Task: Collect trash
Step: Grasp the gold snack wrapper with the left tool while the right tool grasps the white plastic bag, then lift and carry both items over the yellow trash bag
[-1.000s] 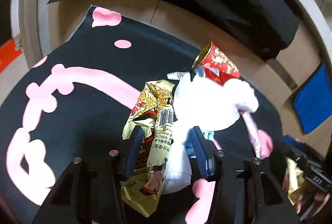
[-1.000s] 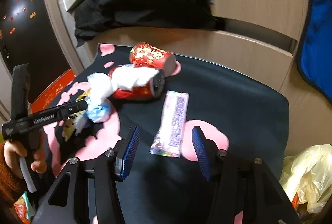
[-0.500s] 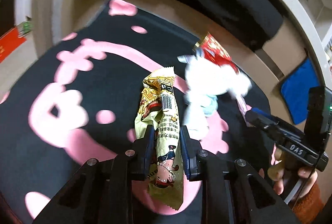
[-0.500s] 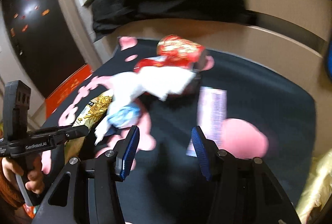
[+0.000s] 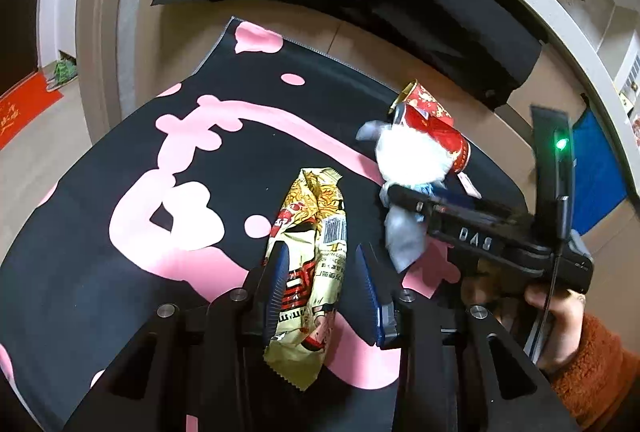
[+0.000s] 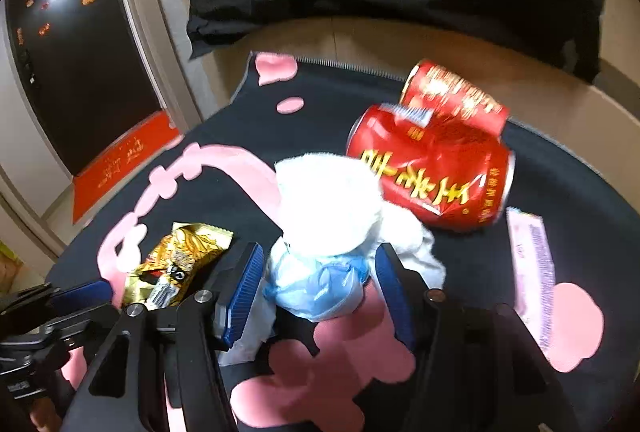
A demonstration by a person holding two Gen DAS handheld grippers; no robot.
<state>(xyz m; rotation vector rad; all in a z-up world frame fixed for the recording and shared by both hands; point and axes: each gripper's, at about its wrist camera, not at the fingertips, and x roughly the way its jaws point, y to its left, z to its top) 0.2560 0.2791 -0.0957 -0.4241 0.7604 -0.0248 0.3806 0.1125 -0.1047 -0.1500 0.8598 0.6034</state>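
Left wrist view: left gripper [image 5: 325, 282] sits over the yellow snack wrapper [image 5: 310, 256], which lies flat on the black-and-pink mat [image 5: 120, 168]. Wrapper's long axis runs along the fingers, one crimped end toward the camera, the other pointing away up the mat. Jaws have just been opening after a squeeze; wrapper is between them, left pad at its edge, a gap at the right pad, so not gripped. The white tissue wad [image 5: 412, 160] lies right of the wrapper, with a crushed red can [image 5: 434, 124] touching its far side, lying on its side. The right gripper [image 5: 408, 198] reaches in from the right, held by a hand [image 5: 560, 320] in an orange sleeve [image 5: 600, 364]; its tip is at the tissue.

Right wrist view: right gripper [image 6: 318, 272] has just been opening, now wide, straddling the tissue wad and a pale blue plastic scrap [image 6: 320, 288]; pads don't press. Two red cans [image 6: 432, 172] on their sides beyond. A pink wrapper strip [image 6: 534, 272] lies right, long axis running away from camera. Yellow wrapper left.
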